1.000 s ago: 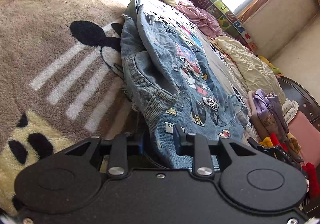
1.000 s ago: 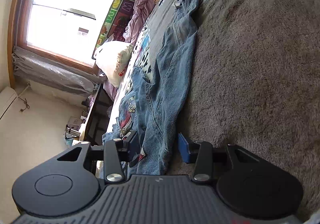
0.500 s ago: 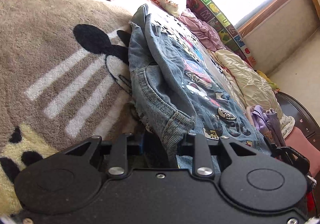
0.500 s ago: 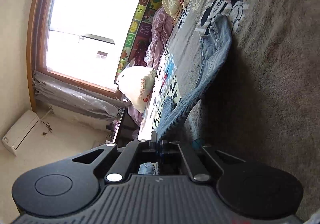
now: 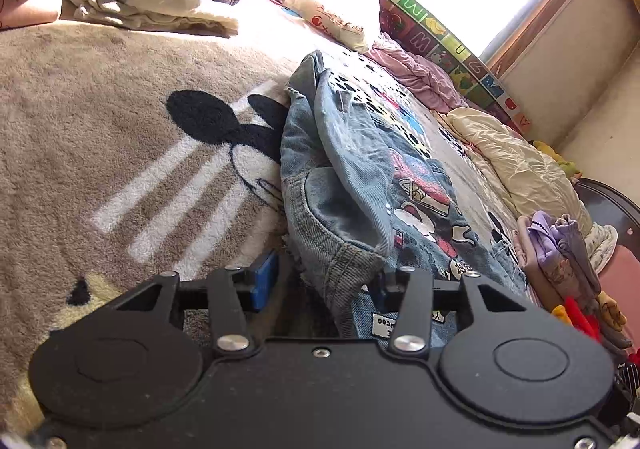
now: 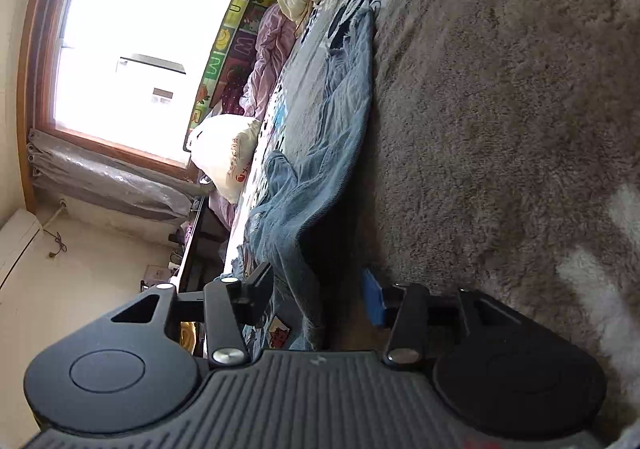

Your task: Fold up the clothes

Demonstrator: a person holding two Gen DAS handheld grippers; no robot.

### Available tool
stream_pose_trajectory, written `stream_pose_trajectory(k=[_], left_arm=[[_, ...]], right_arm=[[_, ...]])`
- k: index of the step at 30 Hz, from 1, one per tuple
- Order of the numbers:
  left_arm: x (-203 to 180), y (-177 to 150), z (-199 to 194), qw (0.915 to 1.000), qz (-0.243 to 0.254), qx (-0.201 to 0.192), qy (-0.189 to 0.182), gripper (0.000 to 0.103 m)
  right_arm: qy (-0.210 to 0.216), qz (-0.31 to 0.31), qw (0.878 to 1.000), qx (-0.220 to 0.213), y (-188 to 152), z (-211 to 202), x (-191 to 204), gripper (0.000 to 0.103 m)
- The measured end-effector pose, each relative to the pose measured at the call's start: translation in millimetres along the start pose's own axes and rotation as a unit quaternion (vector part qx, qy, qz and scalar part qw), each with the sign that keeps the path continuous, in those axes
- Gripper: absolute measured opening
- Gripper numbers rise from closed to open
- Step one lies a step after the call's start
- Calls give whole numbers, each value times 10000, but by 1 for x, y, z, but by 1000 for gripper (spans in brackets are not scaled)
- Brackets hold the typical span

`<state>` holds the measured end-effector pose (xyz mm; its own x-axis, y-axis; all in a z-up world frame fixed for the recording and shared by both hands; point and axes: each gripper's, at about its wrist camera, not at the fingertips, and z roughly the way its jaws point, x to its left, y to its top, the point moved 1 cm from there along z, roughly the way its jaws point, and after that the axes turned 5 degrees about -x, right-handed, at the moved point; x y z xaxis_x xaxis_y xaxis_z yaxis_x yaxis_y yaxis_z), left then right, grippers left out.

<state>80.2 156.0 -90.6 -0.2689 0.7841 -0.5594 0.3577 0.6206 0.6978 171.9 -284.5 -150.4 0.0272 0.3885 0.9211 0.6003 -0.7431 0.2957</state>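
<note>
bedroom blanket, denim jacket between both pairs of tongs

plush mouse-print blanket [image 5: 100,97] carries the denim jacket [image 5: 360,185], which lies straight ahead of both tongs, its near hem reaching in between their fingers. it looks heavy, stiff and thick at the seams, so the hem corners seem the best hold. left tongs [image 5: 320,283] gape wide around a raised fold, clamping nothing. right tongs [image 6: 316,291] likewise stand wide, cloth loose between them.

My left gripper [image 5: 320,285] matte black, round discs, silver screws, blue pad, my right gripper [image 6: 316,295] black, ribbed body, blue pad
</note>
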Motion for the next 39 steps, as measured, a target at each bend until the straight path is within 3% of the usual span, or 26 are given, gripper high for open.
stream_pose_trajectory(k=[1, 5, 6, 8, 9, 10, 13, 16, 18, 23, 25, 27, 30, 33, 36, 39], left_arm=[[0, 0, 0, 10000, 6, -21, -9, 46], [2, -1, 2, 10000, -45, 13, -28, 46], [2, -1, 3, 10000, -41, 31, -54, 46], [0, -1, 6, 9999, -36, 92, -72, 46], [0, -2, 8, 9999, -31, 144, -63, 43], [0, -3, 11, 9998, -26, 195, -53, 40], [0, -4, 17, 9995, 36, 316, -38, 17], [0, -3, 21, 9990, 30, 417, -170, 7], [-3, -3, 22, 9982, 42, 509, -298, 5], [-9, -5, 15, 9964, 137, 720, -435, 3], [-11, -6, 11, 9958, 270, 771, -405, 3], [-16, -6, 6, 9955, 577, 705, -263, 6], [-33, -8, -4, 9899, 1387, 286, 77, 38], [-52, -12, -13, 9768, 2140, -90, 68, 43], [-61, -7, -6, 9729, 2290, -9, -304, 50], [-66, 10, 5, 9790, 1961, 167, -539, 52]], right_arm=[[81, 41, 10000, -23, 4, 6, 4, 70], [129, 391, 9992, 9, 24, 41, 5, 69], [131, 472, 9987, 115, 28, 51, 2, 61], [141, 514, 9983, 237, 34, 69, -1, 32], [245, 500, 9984, 137, 35, 69, 1, 7], [358, 483, 9982, 22, 37, 68, 3, 7], [704, 382, 9962, -339, 39, 51, 15, 6], [896, 288, 9930, -709, 36, 19, 23, 6], [698, 389, 9922, -954, 31, -8, 13, 6], [-269, 270, 9953, -885, 10, -47, -29, 6], [-324, 385, 9960, -738, 8, -43, -35, 10], [-331, 225, 9962, -768, 11, -41, -31, 16], [-289, 57, 9972, -681, 14, -39, -25, 32], [-292, -256, 9978, -533, 19, -41, -19, 37], [-293, -152, 9981, -524, 30, -47, -23, 40], [-345, -79, 9978, -560, 49, -50, -26, 47]])
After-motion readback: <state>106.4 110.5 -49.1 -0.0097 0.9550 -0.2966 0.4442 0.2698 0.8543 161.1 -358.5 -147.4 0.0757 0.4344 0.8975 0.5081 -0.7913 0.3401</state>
